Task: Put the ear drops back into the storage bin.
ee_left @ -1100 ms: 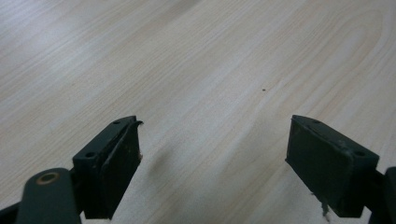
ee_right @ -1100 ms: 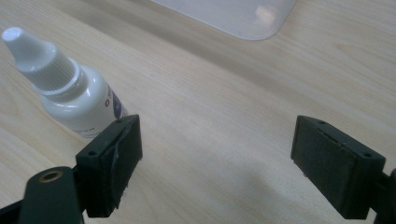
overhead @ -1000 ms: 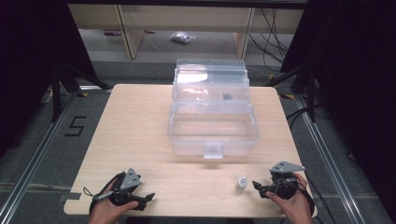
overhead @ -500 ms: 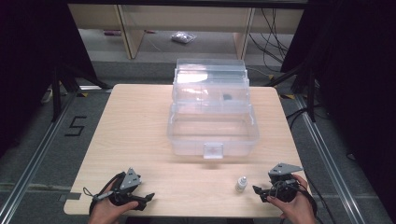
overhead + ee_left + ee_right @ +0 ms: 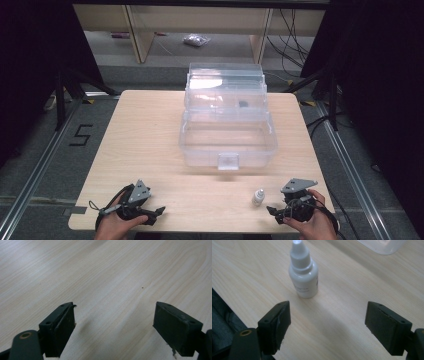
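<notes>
A small white dropper bottle (image 5: 258,197) stands upright on the wooden table (image 5: 150,135) near the front right. In the right gripper view the bottle (image 5: 303,277) is just ahead of the jaws, nearer the left one and touching neither. My right gripper (image 5: 274,214) (image 5: 327,312) lies to the bottle's right, pointing left, open; its jaws have just been closing a little with nothing between them. My left gripper (image 5: 156,214) (image 5: 113,312) rests at the front left, open over bare wood.
A large clear plastic box (image 5: 227,125) with its lid tipped back stands at the table's middle and back. A corner of the box (image 5: 384,245) shows beyond the bottle. The table's front edge lies just under both hands.
My right gripper has drawn back slightly toward the table's front edge, away from the bottle. The bottle and the left gripper have stayed put.
</notes>
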The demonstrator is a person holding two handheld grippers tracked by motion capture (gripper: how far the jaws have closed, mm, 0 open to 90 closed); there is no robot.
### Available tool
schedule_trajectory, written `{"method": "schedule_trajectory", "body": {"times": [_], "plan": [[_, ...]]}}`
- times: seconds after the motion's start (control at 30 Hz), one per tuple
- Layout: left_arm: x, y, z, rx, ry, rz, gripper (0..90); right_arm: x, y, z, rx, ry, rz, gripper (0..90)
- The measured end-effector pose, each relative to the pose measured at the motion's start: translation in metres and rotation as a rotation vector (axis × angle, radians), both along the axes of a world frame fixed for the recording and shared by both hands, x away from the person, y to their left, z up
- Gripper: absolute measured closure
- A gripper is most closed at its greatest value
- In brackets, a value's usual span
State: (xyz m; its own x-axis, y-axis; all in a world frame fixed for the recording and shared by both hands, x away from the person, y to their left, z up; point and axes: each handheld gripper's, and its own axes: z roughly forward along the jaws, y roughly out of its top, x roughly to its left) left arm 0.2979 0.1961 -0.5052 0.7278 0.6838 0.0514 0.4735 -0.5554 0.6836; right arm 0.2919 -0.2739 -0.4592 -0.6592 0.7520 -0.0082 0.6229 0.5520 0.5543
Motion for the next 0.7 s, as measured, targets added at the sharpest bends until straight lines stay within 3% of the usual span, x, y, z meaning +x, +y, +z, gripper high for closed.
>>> {"method": "schedule_trajectory", "body": {"times": [0.03, 0.07, 0.13, 0.2, 0.23, 0.33, 0.37, 0.5, 0.53, 0.57, 0.6, 0.7], "plan": [[0.001, 0.001, 0.001, 0.022, 0.005, -0.015, 17.0, -0.001, 0.002, -0.001, 0.006, -0.011, 0.000, 21.8], [0.001, 0.001, 0.001, 0.027, 0.007, -0.013, 17.0, -0.001, 0.003, 0.001, -0.001, 0.008, 0.005, 21.9], [0.001, 0.001, 0.001, 0.028, 0.010, -0.018, 17.0, -0.001, 0.004, 0.002, -0.006, 0.006, 0.008, 22.0], [0.001, 0.001, 0.001, 0.026, 0.003, -0.015, 17.0, -0.002, 0.010, 0.000, -0.006, 0.010, 0.017, 22.6], [0.000, 0.000, 0.000, 0.000, 0.000, 0.002, 17.0, -0.001, 0.010, 0.001, -0.011, 0.008, 0.030, 22.6], [0.000, 0.000, 0.000, 0.002, 0.000, 0.000, 17.0, 0.000, 0.013, -0.001, -0.017, -0.006, 0.040, 22.9], [0.001, 0.000, 0.000, 0.010, 0.005, 0.001, 17.0, 0.001, 0.015, 0.000, -0.046, -0.008, 0.061, 23.1], [0.001, -0.001, -0.001, 0.008, 0.000, 0.004, 17.0, 0.004, 0.021, 0.000, -0.053, -0.014, 0.055, 23.7], [0.001, 0.000, 0.000, 0.025, 0.008, -0.012, 17.0, 0.006, 0.023, 0.001, -0.074, -0.029, 0.070, 23.8], [0.001, 0.000, 0.000, 0.024, 0.006, -0.010, 17.0, 0.006, 0.025, 0.003, -0.083, -0.010, 0.080, 24.1], [0.001, 0.000, 0.000, 0.016, 0.000, -0.001, 17.1, 0.008, 0.028, 0.003, -0.107, -0.019, 0.106, 24.5], [0.001, 0.000, 0.000, 0.004, -0.002, 0.005, 17.1, 0.011, 0.035, 0.003, -0.118, -0.002, 0.096, 24.8]]}}
